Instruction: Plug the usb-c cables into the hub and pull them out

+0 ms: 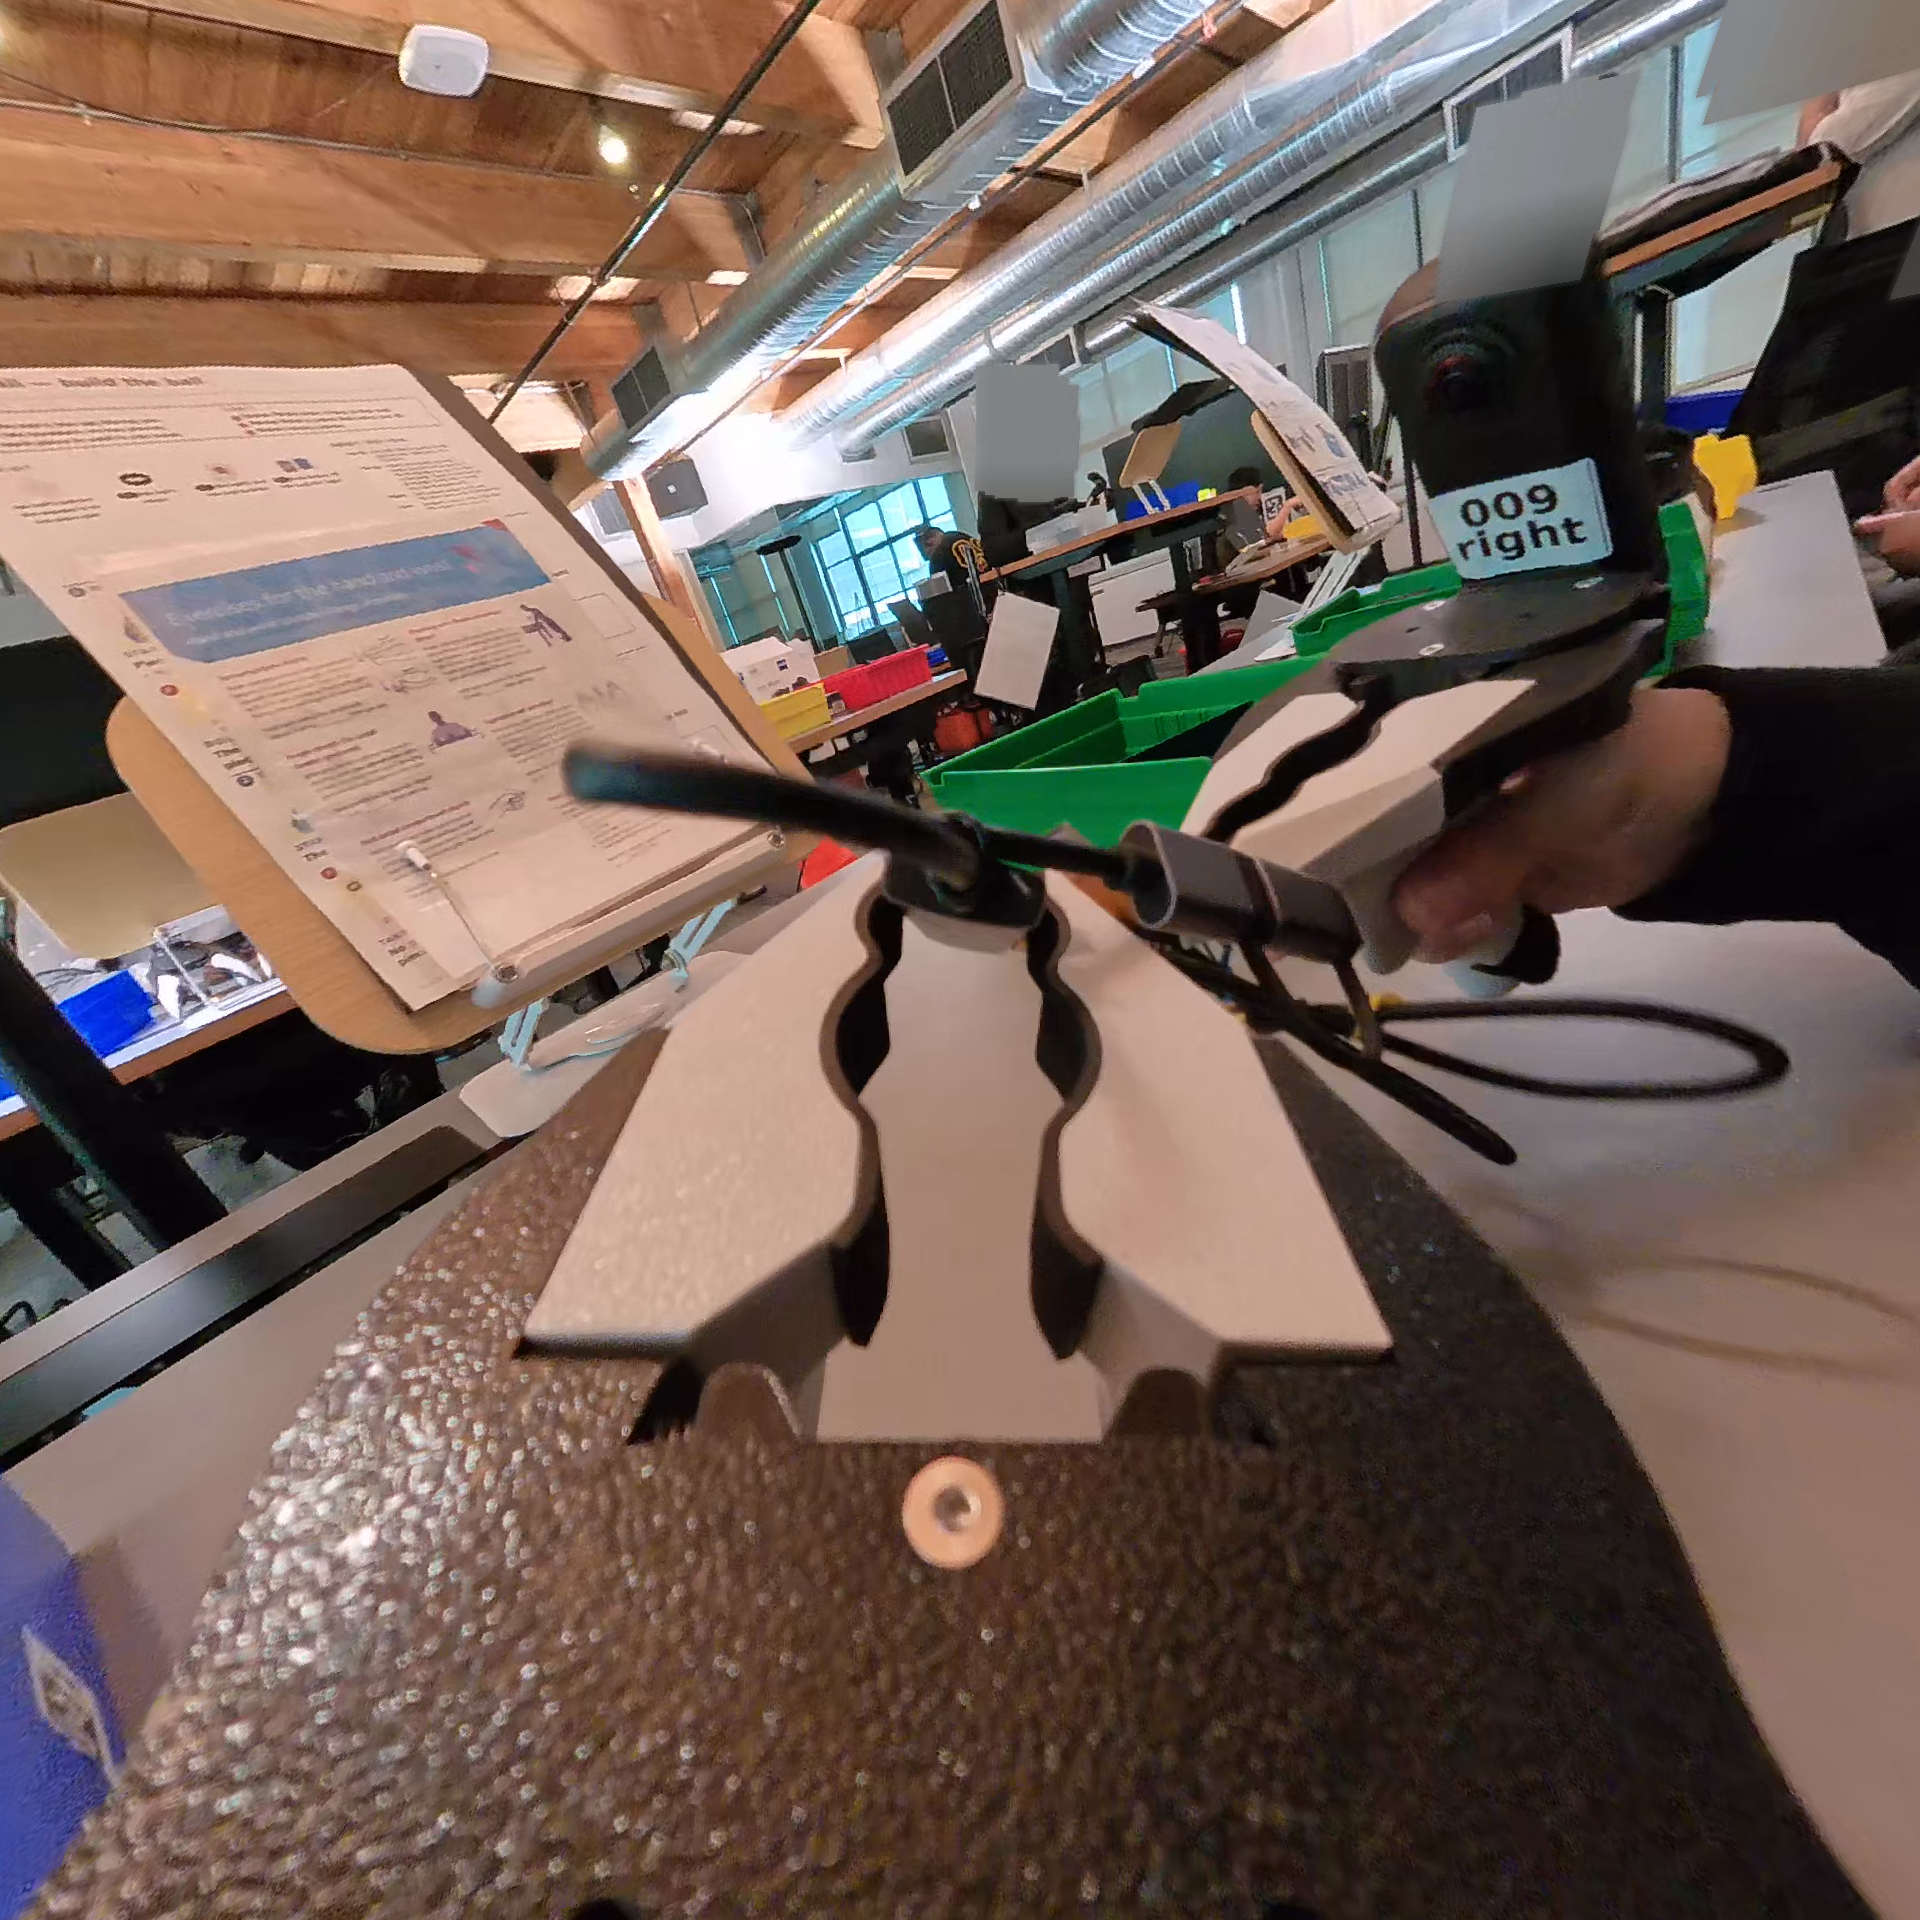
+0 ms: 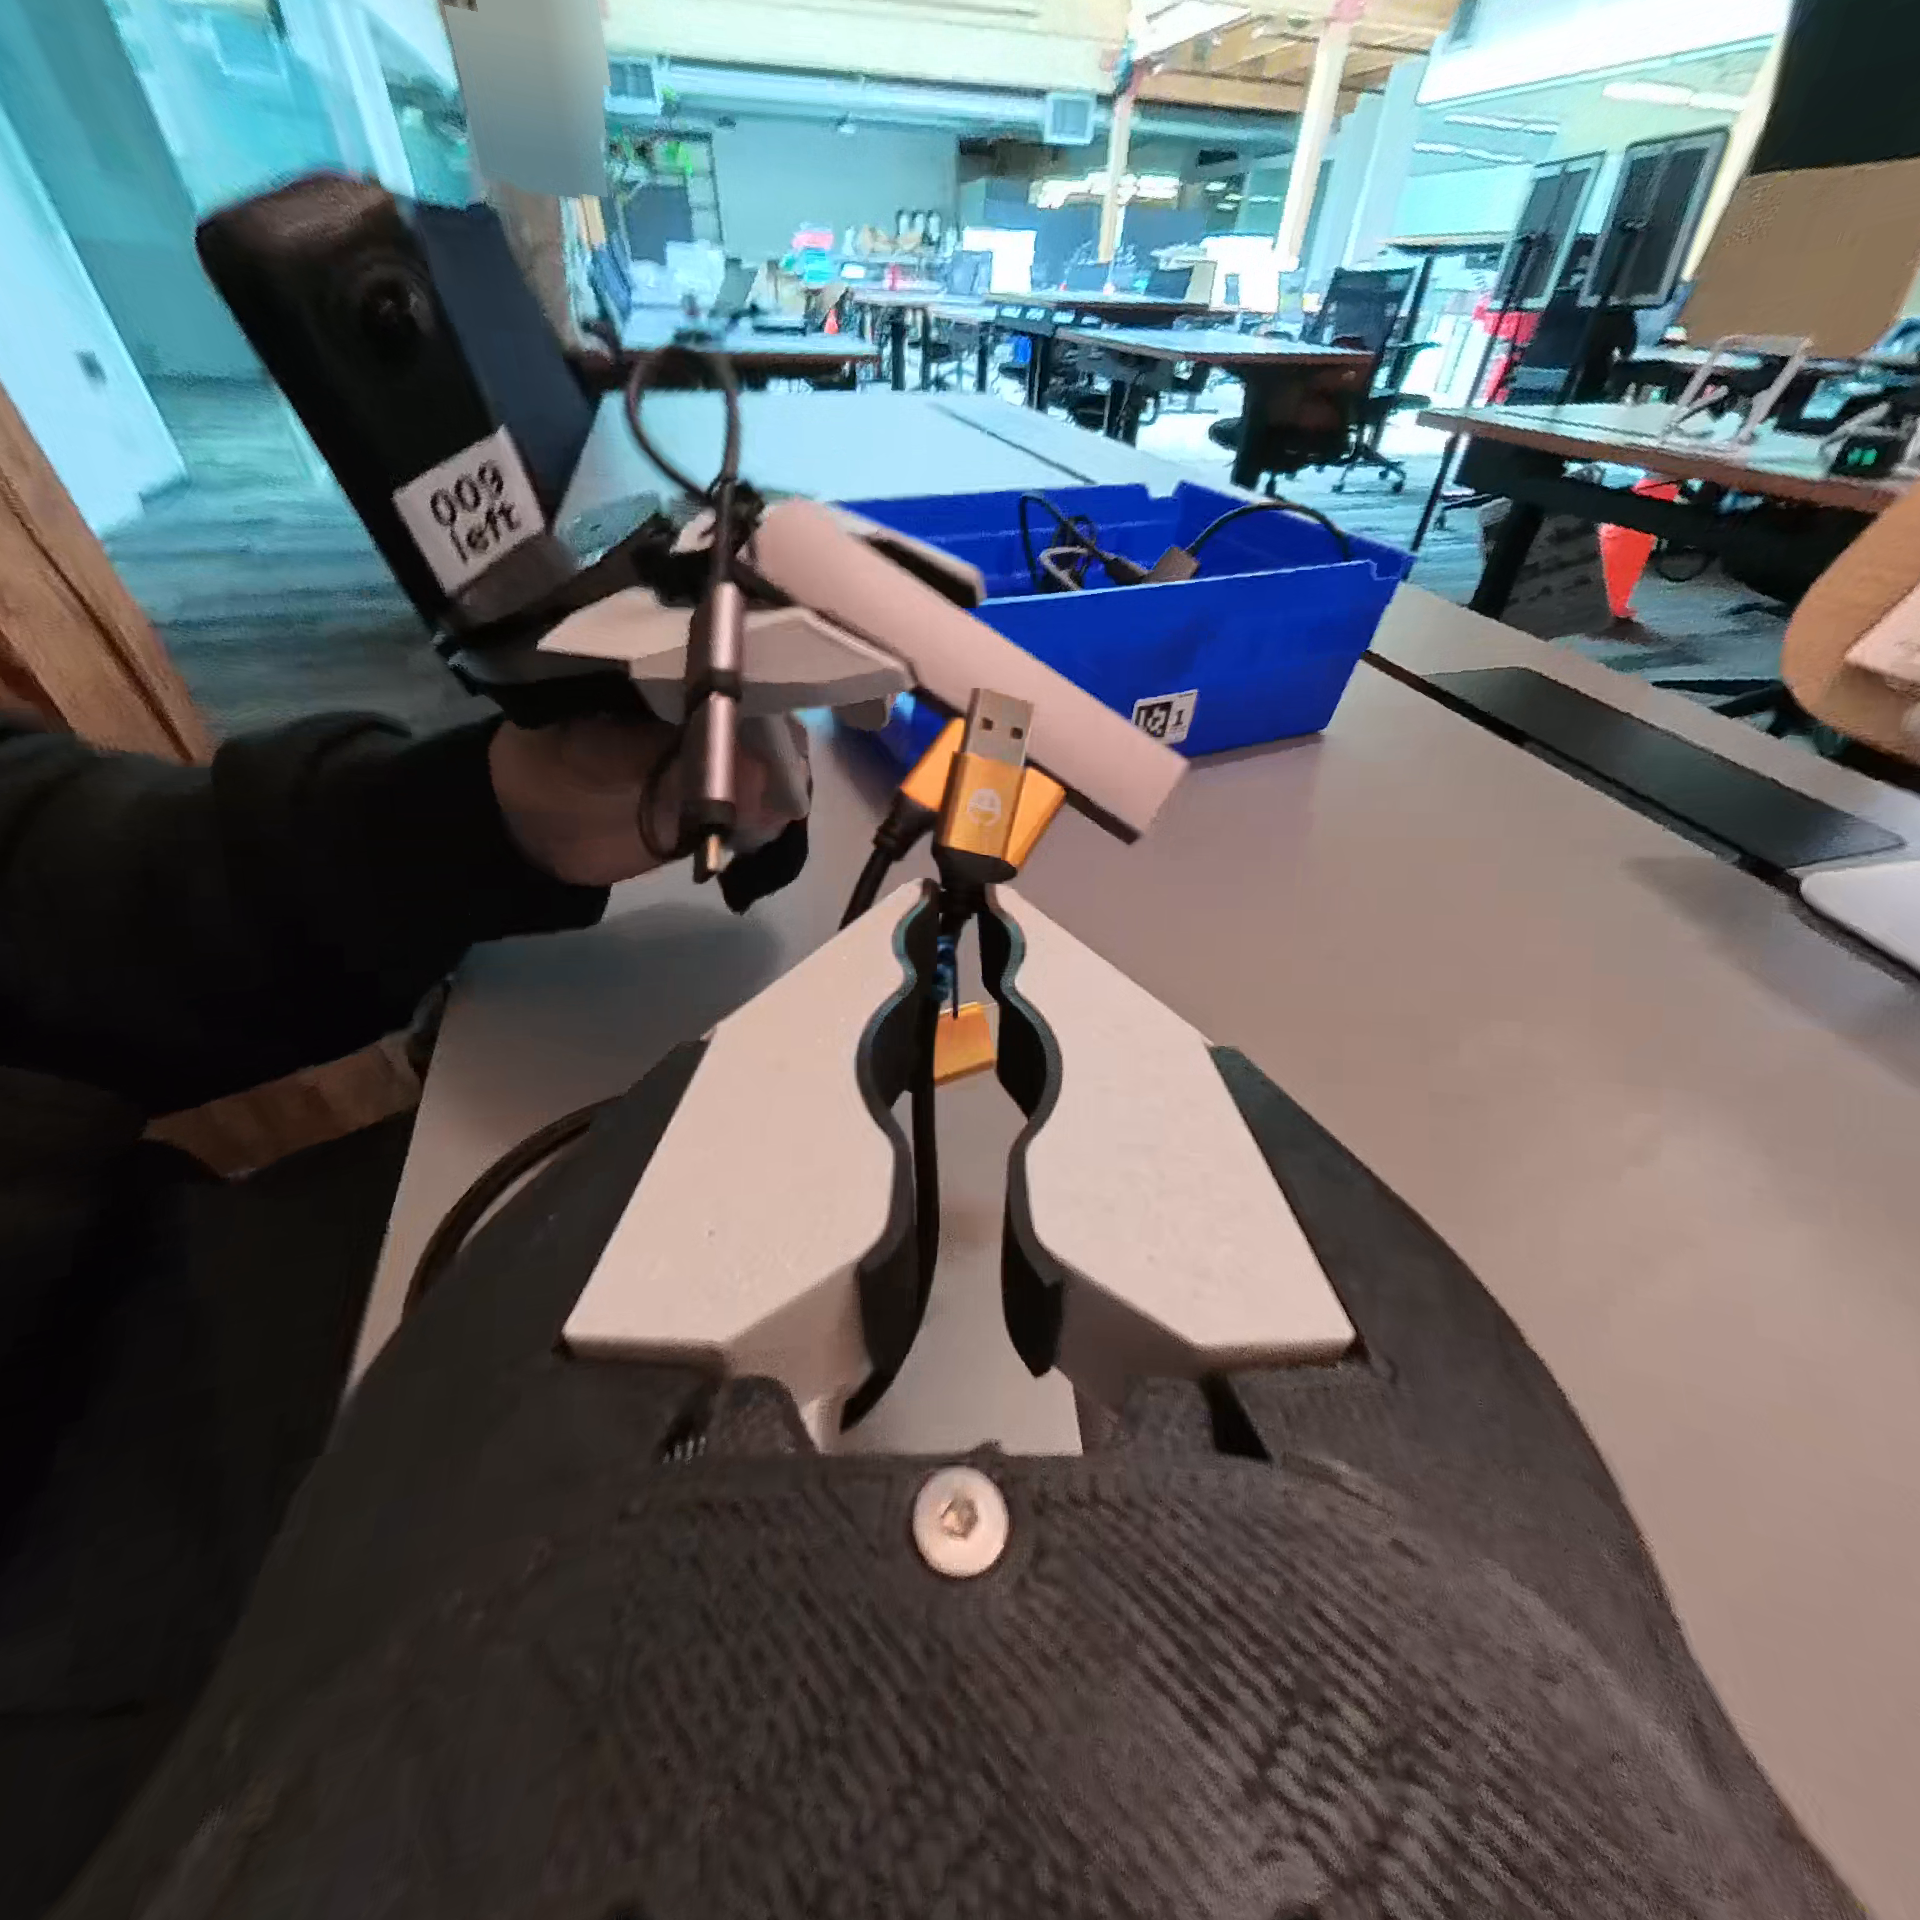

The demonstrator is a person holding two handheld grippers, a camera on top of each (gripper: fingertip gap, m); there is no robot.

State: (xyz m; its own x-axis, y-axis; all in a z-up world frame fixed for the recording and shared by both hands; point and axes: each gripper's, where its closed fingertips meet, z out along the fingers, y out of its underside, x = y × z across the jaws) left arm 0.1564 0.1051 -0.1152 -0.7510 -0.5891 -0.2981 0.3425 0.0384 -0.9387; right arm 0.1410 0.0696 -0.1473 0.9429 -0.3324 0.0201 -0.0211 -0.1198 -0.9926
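Hovering above the desk point(image 2: 1455, 935) near its blue bin point(image 2: 1247, 644), the right gripper point(image 2: 961, 904) is pinching an orange-shelled cable point(image 2: 982, 800); the left gripper point(image 1: 961, 894) is clamping the grey hub's point(image 1: 1236, 883) black lead point(image 1: 790, 795), both midair.

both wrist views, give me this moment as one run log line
left tongs: shut on black cable | right tongs: shut on orange plug's cable | grey adapter: hanging, unplugged | blue bin: behind
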